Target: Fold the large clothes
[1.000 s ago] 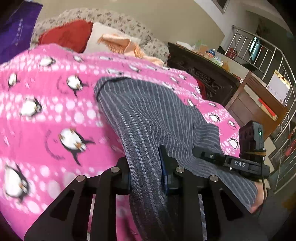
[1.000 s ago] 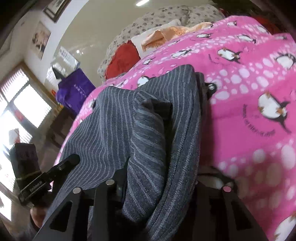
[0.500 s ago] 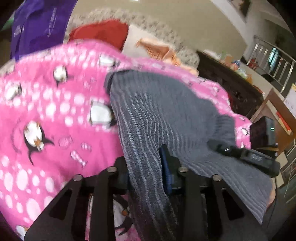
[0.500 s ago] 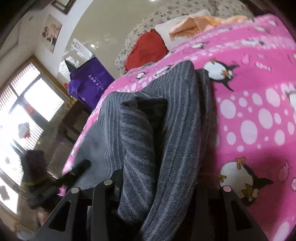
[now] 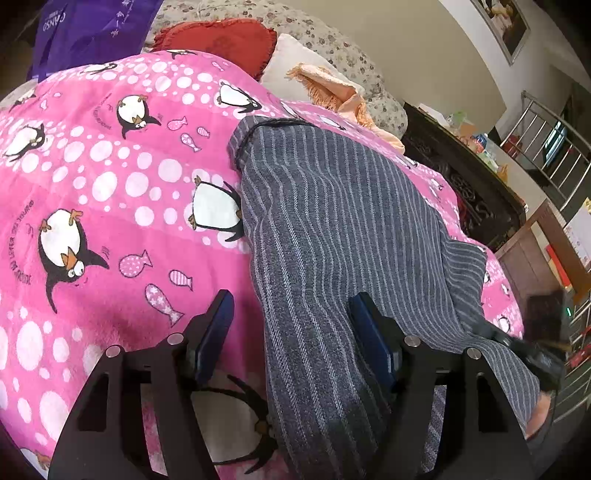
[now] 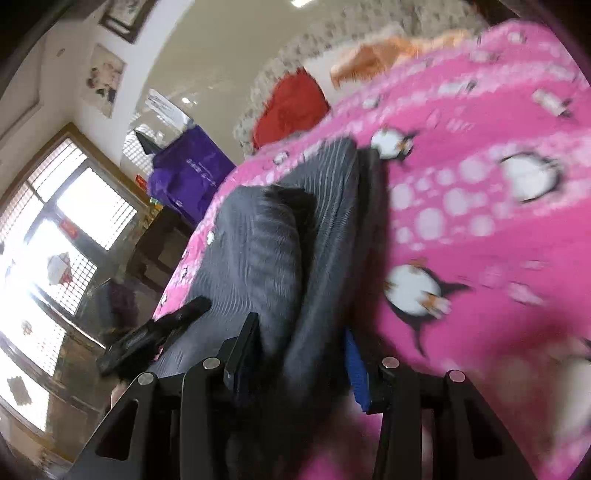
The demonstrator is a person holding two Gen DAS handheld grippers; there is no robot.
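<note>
A grey striped garment lies lengthwise on a pink penguin blanket. My left gripper straddles the garment's near end. Its jaws are opening and the blue pads stand wide, the left one clear of the cloth. In the right wrist view the same garment is bunched into a thick fold. My right gripper is shut on that fold, jaws easing open slightly while the cloth still fills the gap. The right gripper's black body shows blurred at the garment's right edge.
A red cushion, a white pillow and a peach fringed cloth lie at the far end. A purple bag stands at the far left. A dark carved cabinet and a metal railing border the right side.
My left gripper's jaws have spread and let go of the garment they pinched. Both hands have shifted across the blanket, and the right wrist view is now motion-blurred.
</note>
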